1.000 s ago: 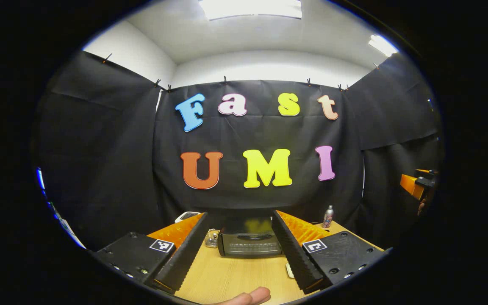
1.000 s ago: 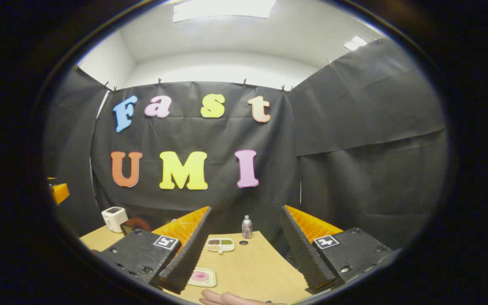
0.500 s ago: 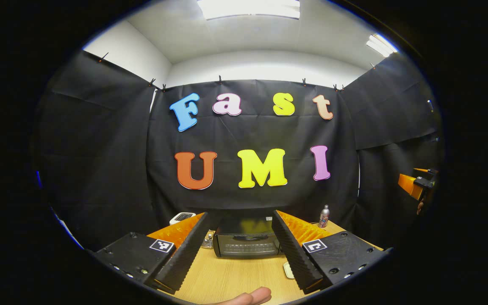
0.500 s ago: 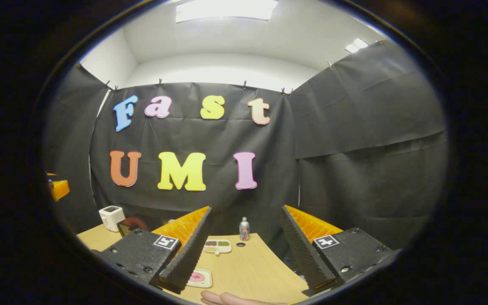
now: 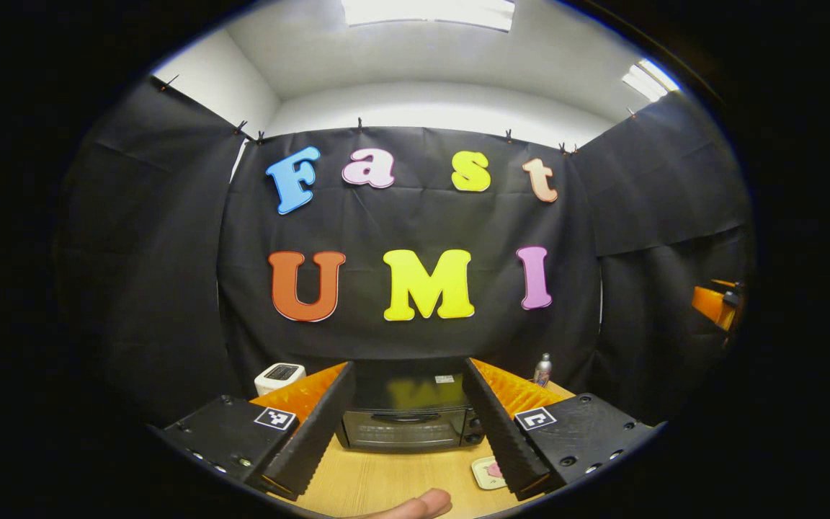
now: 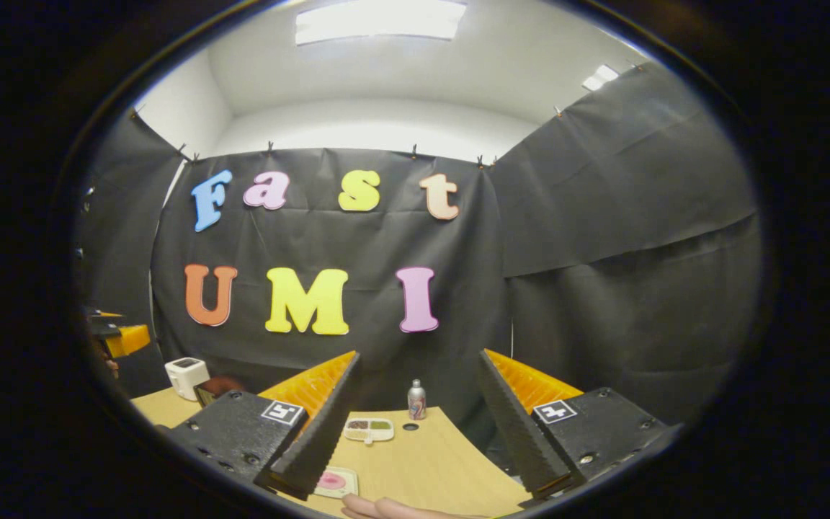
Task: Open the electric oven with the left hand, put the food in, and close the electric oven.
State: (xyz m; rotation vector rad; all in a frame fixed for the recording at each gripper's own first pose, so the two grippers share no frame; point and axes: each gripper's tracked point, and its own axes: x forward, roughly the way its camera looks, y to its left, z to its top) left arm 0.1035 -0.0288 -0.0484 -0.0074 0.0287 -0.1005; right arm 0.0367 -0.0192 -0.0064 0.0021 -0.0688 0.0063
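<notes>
Left gripper view frames the electric oven (image 5: 406, 418) between the left gripper (image 5: 406, 425)'s wide-spread, empty fingers, door shut, well apart at the back of the table (image 5: 386, 479). The food plate (image 6: 334, 481) lies near the right gripper (image 6: 415, 432), likewise spread wide and empty. Opening, loading and closing all remain.

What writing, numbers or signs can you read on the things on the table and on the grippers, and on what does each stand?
No text is legible.
electric oven: a small white sticker on its top, too small to read.
bottle: label blurred, unreadable.
left gripper and right gripper: square black-and-white markers, patterns without words.
</notes>
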